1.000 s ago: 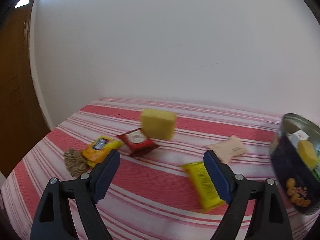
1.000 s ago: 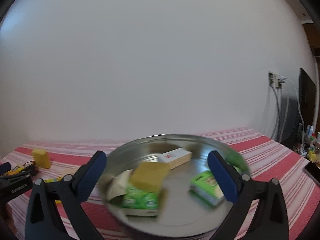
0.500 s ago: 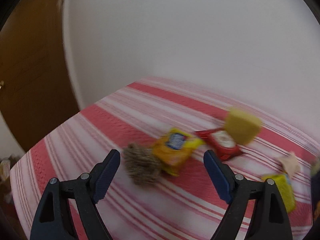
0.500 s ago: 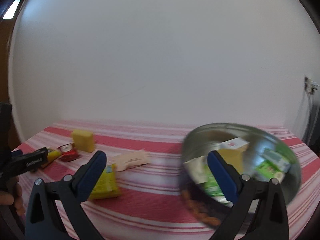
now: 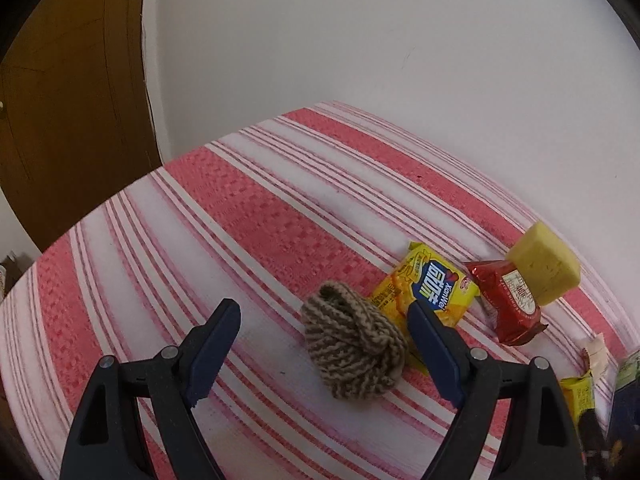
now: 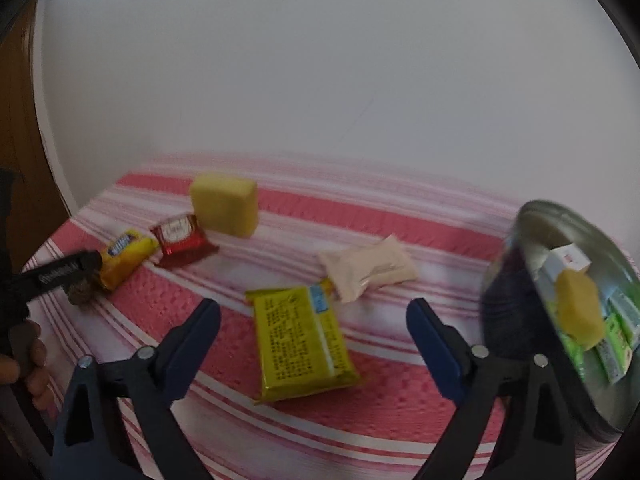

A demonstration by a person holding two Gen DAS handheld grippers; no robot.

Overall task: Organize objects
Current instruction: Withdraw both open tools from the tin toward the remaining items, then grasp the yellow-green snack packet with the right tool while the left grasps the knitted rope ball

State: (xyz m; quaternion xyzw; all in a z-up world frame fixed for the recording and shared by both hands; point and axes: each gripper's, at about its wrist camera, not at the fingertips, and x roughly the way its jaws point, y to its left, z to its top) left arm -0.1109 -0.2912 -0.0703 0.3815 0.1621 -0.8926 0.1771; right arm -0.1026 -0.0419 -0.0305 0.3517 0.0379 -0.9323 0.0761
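Both grippers swinging from the tin toward loose items on the striped cloth

The left gripper (image 5: 324,328), jaws apart and empty, is now lining up on the knitted yarn bundle (image 5: 352,346), which a second ago sat off to its side, beside the yellow snack packet (image 5: 428,288). The right gripper (image 6: 314,334), also spread wide and holding nothing, is turning away from the round tin (image 6: 568,320), already holding several items, and framing the green-yellow packet (image 6: 302,342). Judging by this, two fresh pickups are starting.
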